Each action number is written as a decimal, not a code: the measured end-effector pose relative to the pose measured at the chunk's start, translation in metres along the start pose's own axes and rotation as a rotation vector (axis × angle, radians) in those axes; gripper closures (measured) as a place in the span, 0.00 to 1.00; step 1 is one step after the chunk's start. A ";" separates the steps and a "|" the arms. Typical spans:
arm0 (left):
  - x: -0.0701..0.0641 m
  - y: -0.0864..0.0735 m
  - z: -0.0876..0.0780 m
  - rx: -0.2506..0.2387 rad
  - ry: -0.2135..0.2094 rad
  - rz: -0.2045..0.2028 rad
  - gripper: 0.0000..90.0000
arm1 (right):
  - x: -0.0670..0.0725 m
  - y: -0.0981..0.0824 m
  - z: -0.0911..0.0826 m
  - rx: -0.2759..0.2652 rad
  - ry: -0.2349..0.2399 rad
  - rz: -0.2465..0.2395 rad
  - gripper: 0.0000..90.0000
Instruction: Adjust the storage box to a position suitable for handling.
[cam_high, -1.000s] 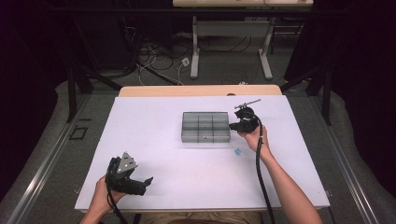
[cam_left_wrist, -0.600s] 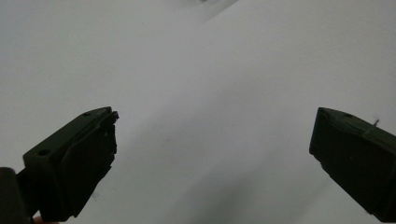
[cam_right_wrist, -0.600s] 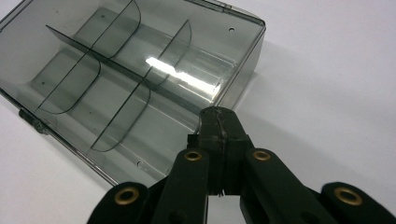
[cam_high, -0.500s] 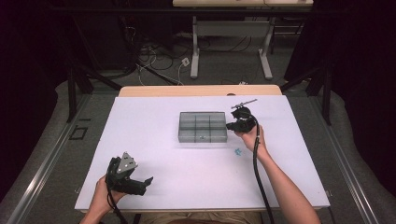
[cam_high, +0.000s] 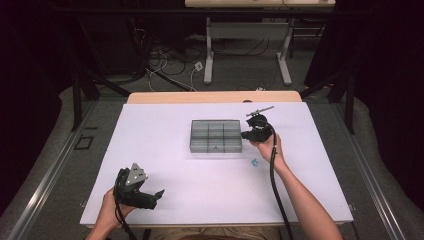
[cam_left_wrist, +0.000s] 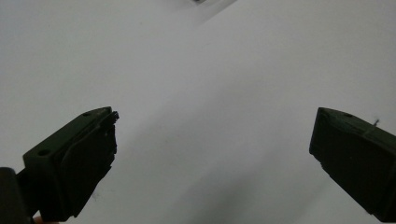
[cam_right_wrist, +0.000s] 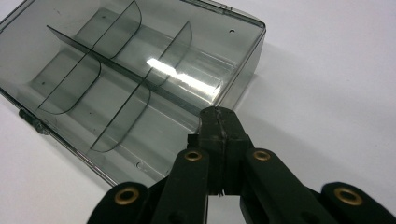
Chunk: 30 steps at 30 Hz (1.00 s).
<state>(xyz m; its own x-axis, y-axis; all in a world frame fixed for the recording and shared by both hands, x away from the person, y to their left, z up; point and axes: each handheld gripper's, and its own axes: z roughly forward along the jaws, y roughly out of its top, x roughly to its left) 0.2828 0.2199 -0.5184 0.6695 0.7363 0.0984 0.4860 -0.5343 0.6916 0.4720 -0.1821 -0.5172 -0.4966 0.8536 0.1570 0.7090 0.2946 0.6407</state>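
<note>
Jaws pressed together on right gripper (cam_right_wrist: 219, 116) over near wall of compartment box (cam_right_wrist: 140, 88) mid-table, left gripper (cam_left_wrist: 210, 154) spread wide and idle; likely to snag a divider, tipping it.

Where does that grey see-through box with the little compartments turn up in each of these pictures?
High view: the compartment box sits mid-table, just left of the right claw.
Right gripper view: upper left, beyond the shut claw.
Left gripper view: I can't make it out.
Shared landmark: the white tabletop.
</note>
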 end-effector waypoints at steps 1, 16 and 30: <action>0.000 0.000 0.000 -0.001 -0.001 -0.004 0.01 | 0.000 0.000 0.000 -0.001 -0.001 -0.003 1.00; 0.002 0.000 -0.001 0.009 -0.010 0.000 0.01 | 0.016 0.042 0.000 -0.074 -0.043 -0.086 1.00; 0.001 -0.002 0.000 -0.001 -0.015 -0.005 0.01 | 0.037 0.084 0.049 -0.041 -0.046 -0.098 1.00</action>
<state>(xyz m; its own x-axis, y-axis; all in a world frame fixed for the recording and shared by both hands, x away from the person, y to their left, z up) 0.2825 0.2219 -0.5194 0.6754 0.7326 0.0840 0.4886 -0.5300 0.6931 0.5372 -0.1046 -0.4939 -0.5386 0.8405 0.0582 0.6367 0.3608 0.6815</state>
